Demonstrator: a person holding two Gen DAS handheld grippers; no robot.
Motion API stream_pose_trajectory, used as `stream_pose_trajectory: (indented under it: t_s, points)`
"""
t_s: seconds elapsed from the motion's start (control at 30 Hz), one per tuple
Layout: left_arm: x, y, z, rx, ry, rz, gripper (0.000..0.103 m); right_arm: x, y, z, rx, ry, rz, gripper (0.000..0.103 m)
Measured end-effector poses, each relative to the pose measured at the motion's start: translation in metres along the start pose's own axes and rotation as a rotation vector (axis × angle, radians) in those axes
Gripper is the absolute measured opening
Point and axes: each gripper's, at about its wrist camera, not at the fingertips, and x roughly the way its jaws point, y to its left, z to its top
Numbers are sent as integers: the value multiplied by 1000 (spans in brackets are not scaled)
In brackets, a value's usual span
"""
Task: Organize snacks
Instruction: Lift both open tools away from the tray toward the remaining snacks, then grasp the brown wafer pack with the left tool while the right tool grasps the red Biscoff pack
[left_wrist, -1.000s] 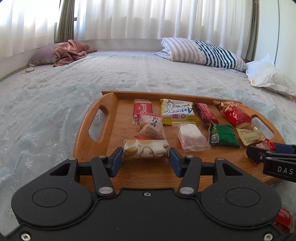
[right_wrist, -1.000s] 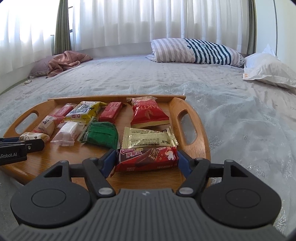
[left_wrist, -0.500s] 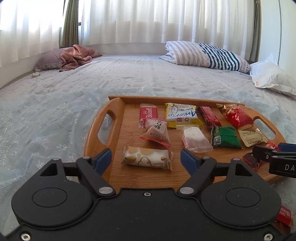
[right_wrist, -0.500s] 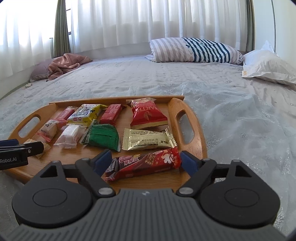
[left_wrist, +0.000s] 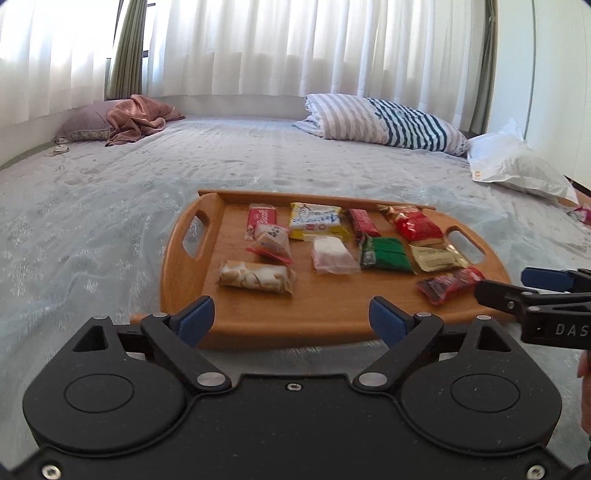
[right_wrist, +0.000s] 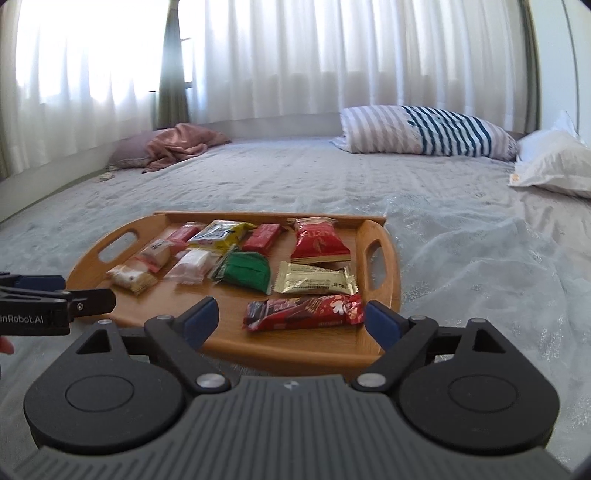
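We observe an oval wooden serving tray with cut-out handles (left_wrist: 177, 280) resting on a pale blue patterned bedspread (left_wrist: 92, 206); all snacks in view lie on the tray. The left gripper (left_wrist: 291, 319) hovers at the tray's near edge with its blue-padded fingers spread wide, holding nothing; just ahead of it lies the cream-and-gold wrapped bar with heart print (left_wrist: 256, 277), free of both pads. The right gripper (right_wrist: 291, 319) likewise stands with fingers parted and empty; the dark red foil-wrapped bar (right_wrist: 303, 312) lies flat between and slightly beyond its fingertips, near the tray's right front corner. Behind that bar we note a gold foil packet (right_wrist: 316, 282), a green packet (right_wrist: 245, 271), a red crisp bag (right_wrist: 317, 242) and a yellow-and-white packet (right_wrist: 219, 232). A striped blue-and-white pillow (right_wrist: 424, 129) lies at the far side of the bed.
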Motion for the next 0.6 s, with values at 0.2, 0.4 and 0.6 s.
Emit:
stream_pose_trajectory:
  t_s: [0.2,0.4,0.6]
  points:
    - [-25,-15,-19,12,6,-44,92,-17,-1,-17,-40,20,81,93]
    - [-40,-34,-34,26,50,-121,92,-27,-3,-36,-57,67,159,80]
    - [-47,-50,-41,67,54,-146,92,-31,-4,-48,-44,107,251,41]
